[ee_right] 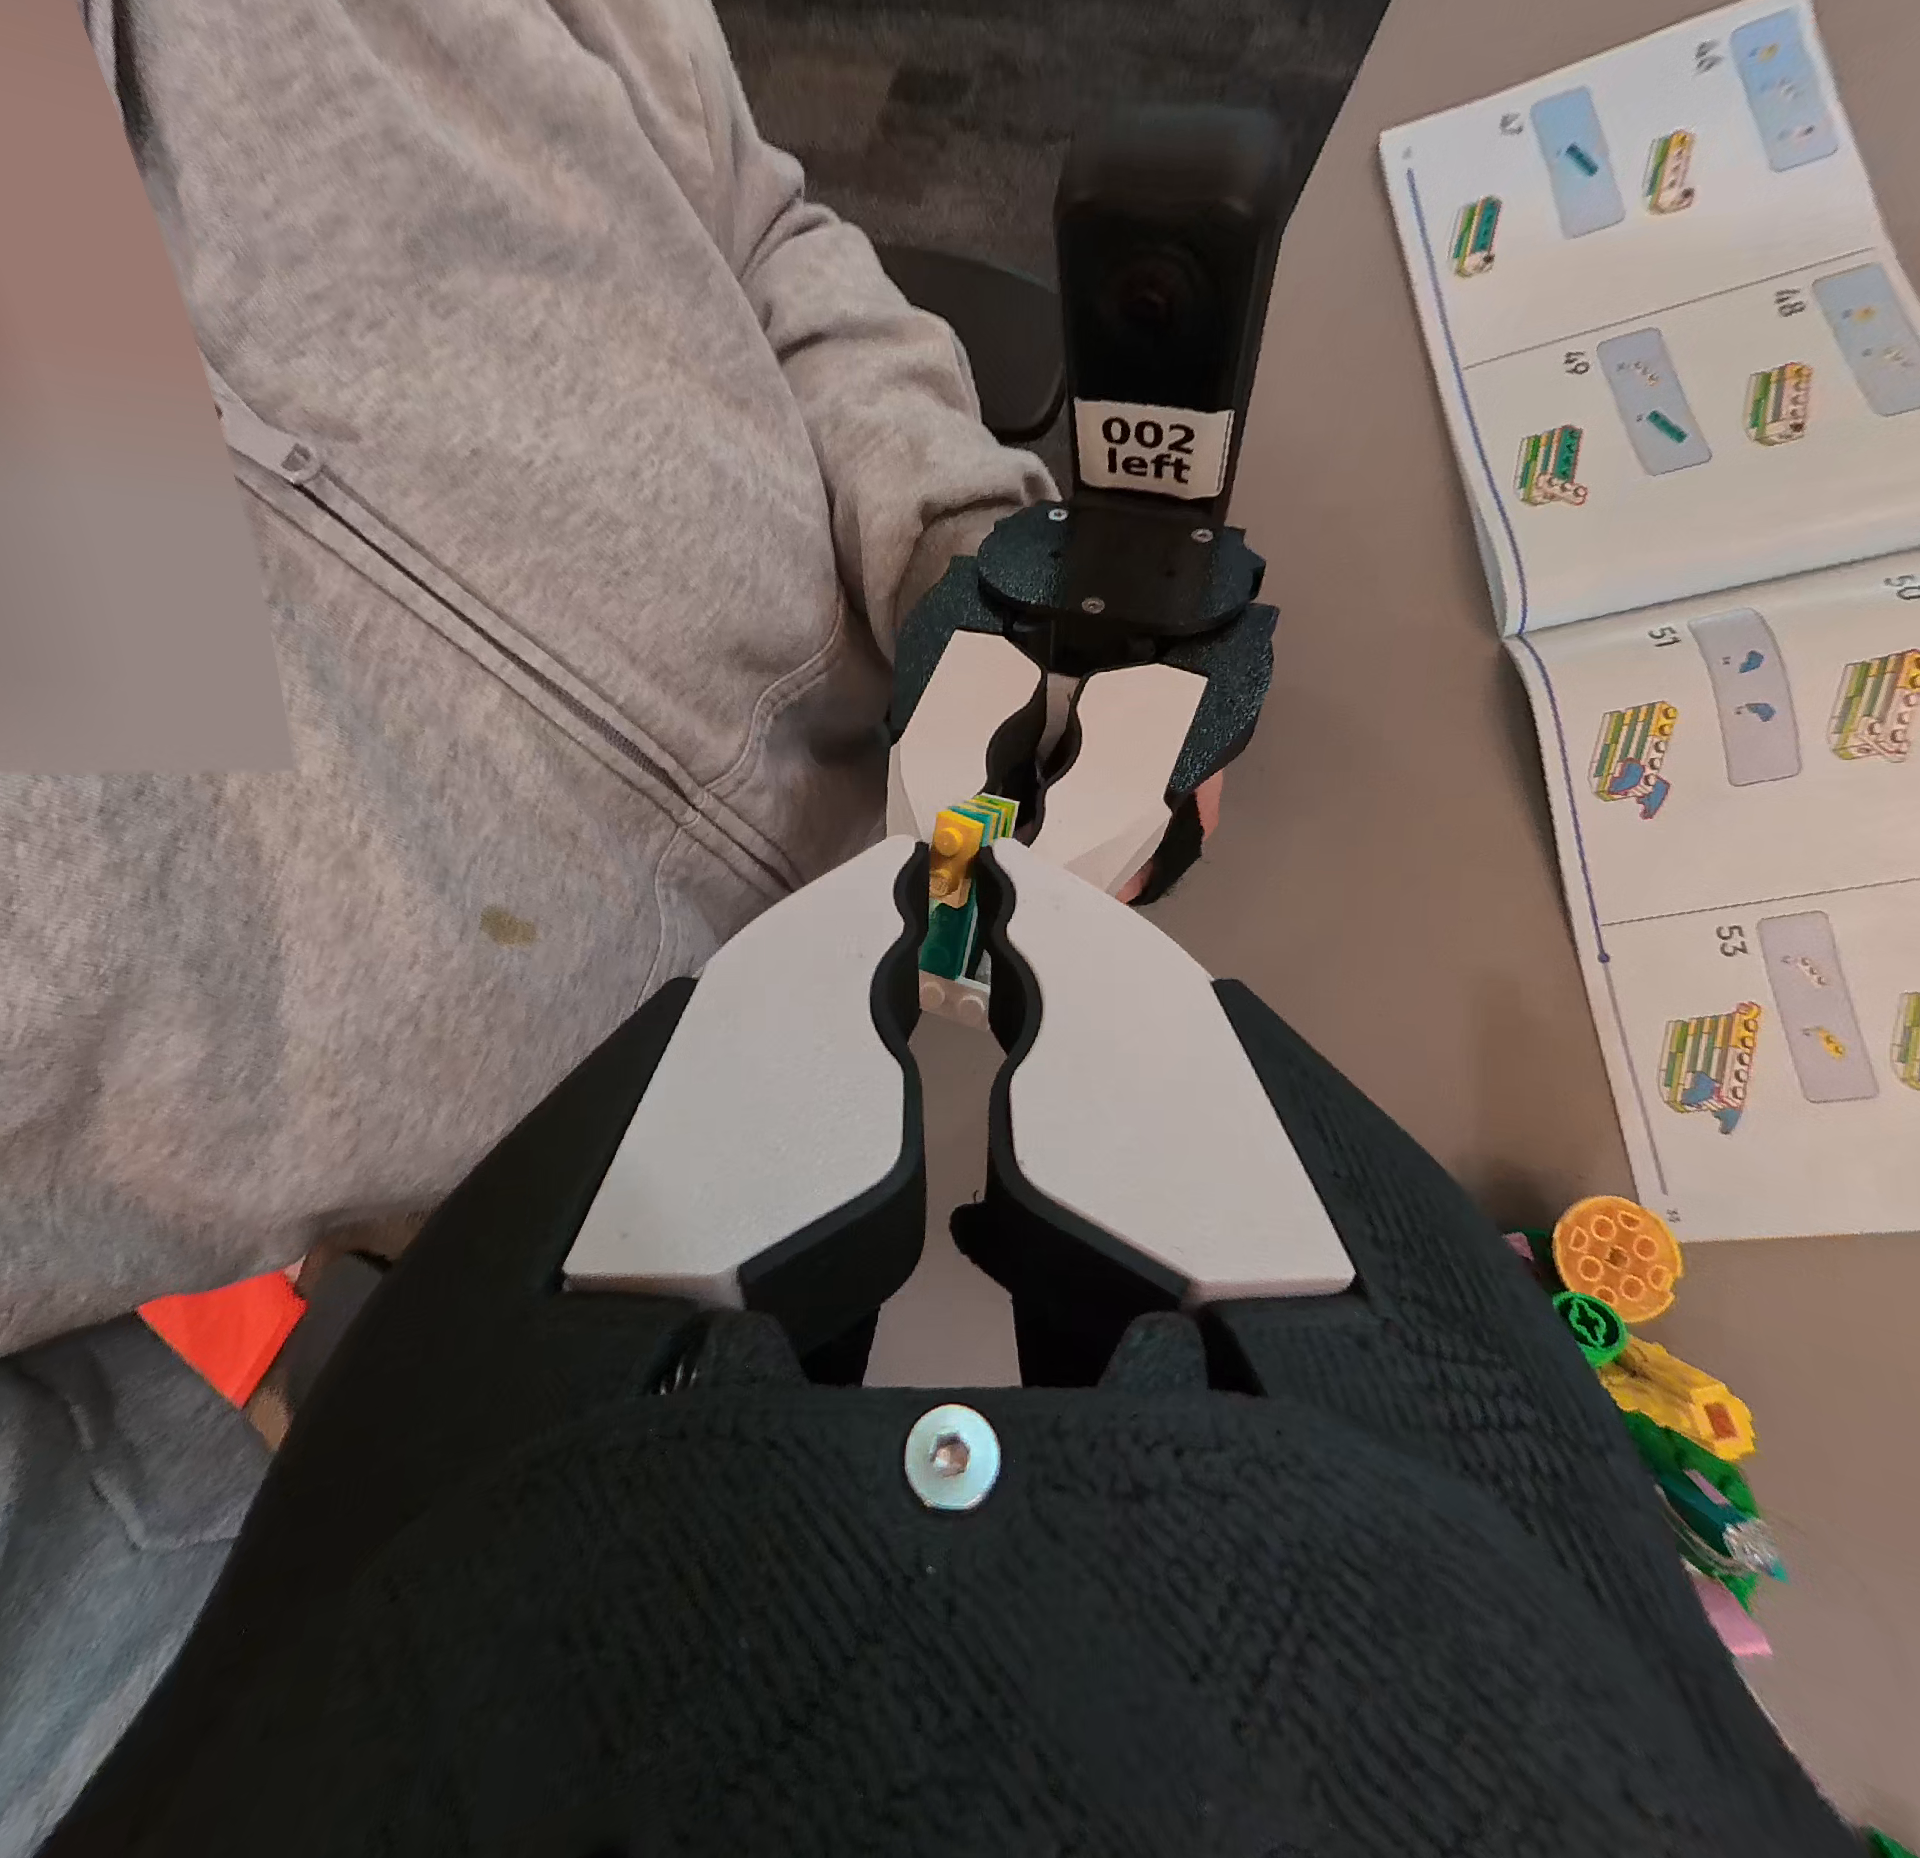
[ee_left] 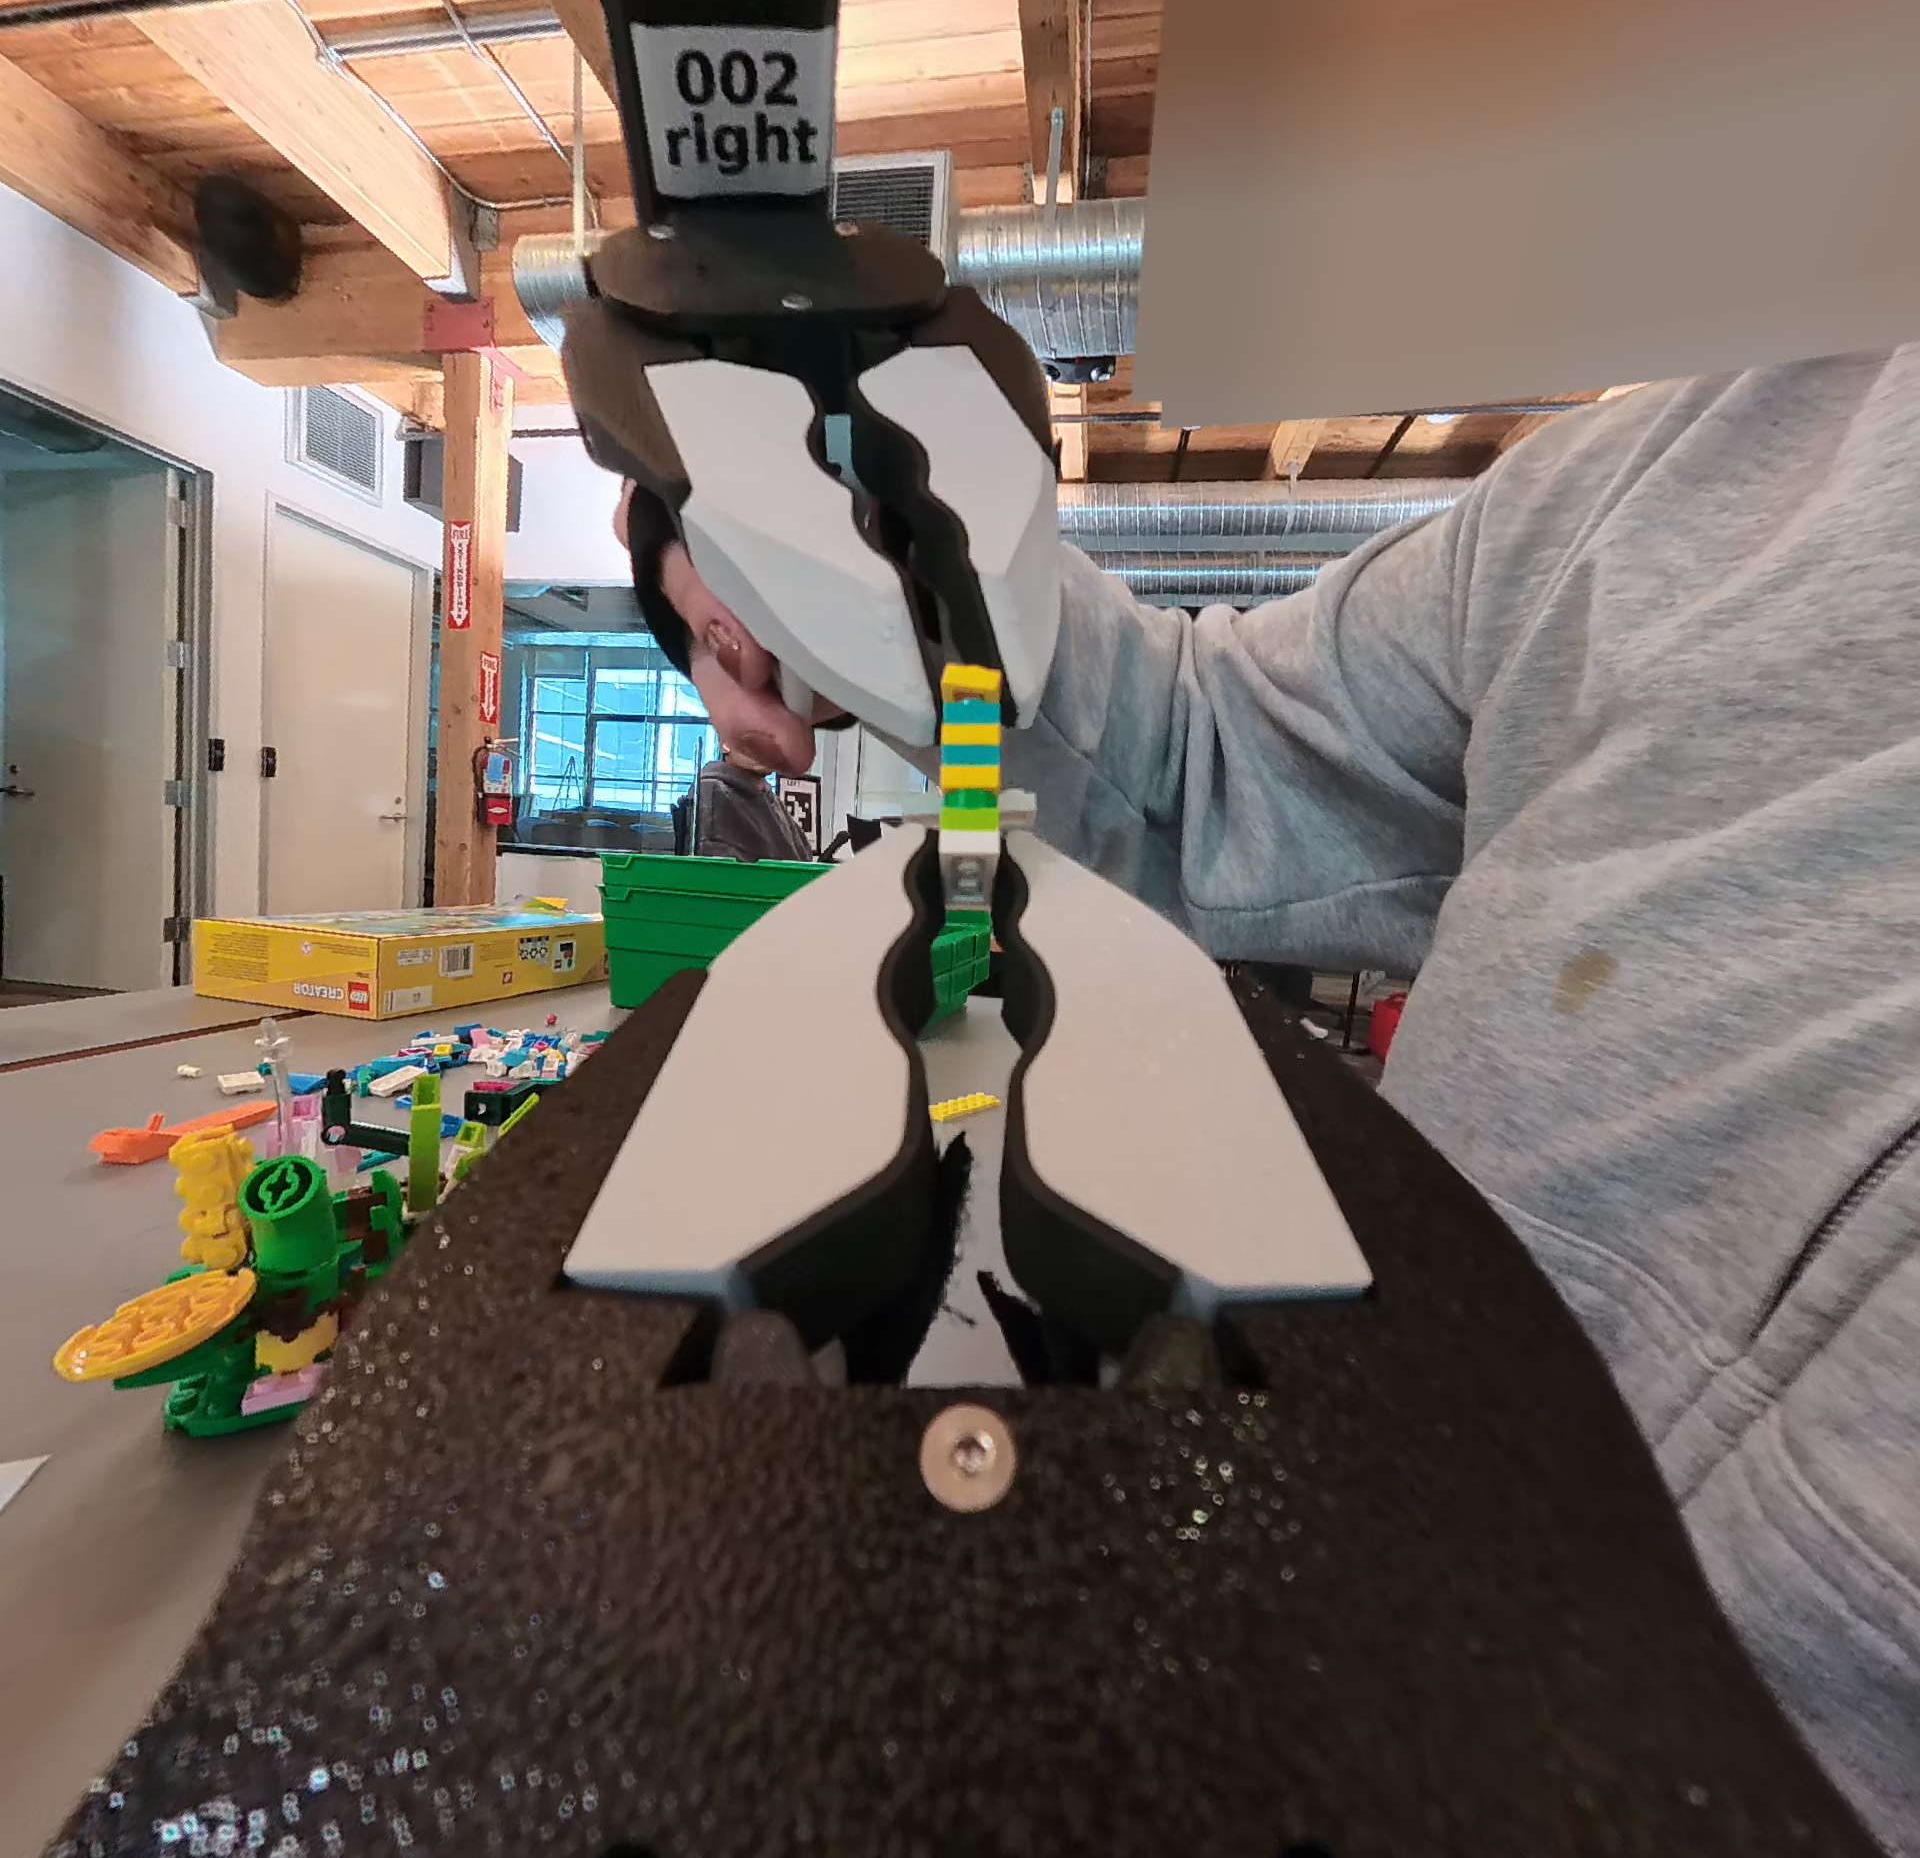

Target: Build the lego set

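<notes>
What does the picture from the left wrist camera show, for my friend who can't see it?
Two tongs hold one small striped brick stack between them: the left tongs grip its white bottom, and the right tongs come down onto its yellow top. Behind are a person's grey sleeve, green bins, a yellow box and loose bricks on a grey table.

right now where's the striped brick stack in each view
Left wrist view: the brick stack stands upright at centre, its white base between the left gripper fingertips, its yellow top at the right gripper tips coming down from above.
Right wrist view: the stack is seen end-on at centre, between the right gripper tips, with the left gripper beyond.
Shared landmark: the grey hoodie.
</notes>
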`<state>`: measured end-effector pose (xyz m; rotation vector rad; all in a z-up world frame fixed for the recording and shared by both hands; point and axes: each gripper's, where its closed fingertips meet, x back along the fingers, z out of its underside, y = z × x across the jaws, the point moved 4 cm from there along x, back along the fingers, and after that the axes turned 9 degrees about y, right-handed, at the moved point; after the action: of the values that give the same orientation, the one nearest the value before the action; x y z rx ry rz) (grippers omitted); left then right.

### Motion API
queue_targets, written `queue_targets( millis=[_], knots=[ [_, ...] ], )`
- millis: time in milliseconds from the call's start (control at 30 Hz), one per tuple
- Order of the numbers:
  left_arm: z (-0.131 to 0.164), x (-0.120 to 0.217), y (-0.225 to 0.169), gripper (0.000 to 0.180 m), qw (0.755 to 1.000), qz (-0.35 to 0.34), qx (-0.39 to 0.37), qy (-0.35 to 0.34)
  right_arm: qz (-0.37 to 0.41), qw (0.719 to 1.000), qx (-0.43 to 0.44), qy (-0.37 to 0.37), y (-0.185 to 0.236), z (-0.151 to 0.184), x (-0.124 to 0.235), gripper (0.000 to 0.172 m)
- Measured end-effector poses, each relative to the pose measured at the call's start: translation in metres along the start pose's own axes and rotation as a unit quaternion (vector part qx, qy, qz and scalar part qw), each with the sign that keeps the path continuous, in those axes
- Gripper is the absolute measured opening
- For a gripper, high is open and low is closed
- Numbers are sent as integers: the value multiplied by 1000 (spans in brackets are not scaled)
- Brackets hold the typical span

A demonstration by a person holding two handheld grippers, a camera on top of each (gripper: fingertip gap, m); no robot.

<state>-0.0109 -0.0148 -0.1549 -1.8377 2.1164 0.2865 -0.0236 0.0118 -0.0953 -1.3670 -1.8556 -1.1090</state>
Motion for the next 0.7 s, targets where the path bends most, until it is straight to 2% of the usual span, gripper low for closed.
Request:
queue_targets(
  millis=[700],
  knots=[
    [1, 2, 0, 8, 1000, 1, 1, 0, 2, 1000, -1, -4, -1, -1, 1, 8]
  ],
)
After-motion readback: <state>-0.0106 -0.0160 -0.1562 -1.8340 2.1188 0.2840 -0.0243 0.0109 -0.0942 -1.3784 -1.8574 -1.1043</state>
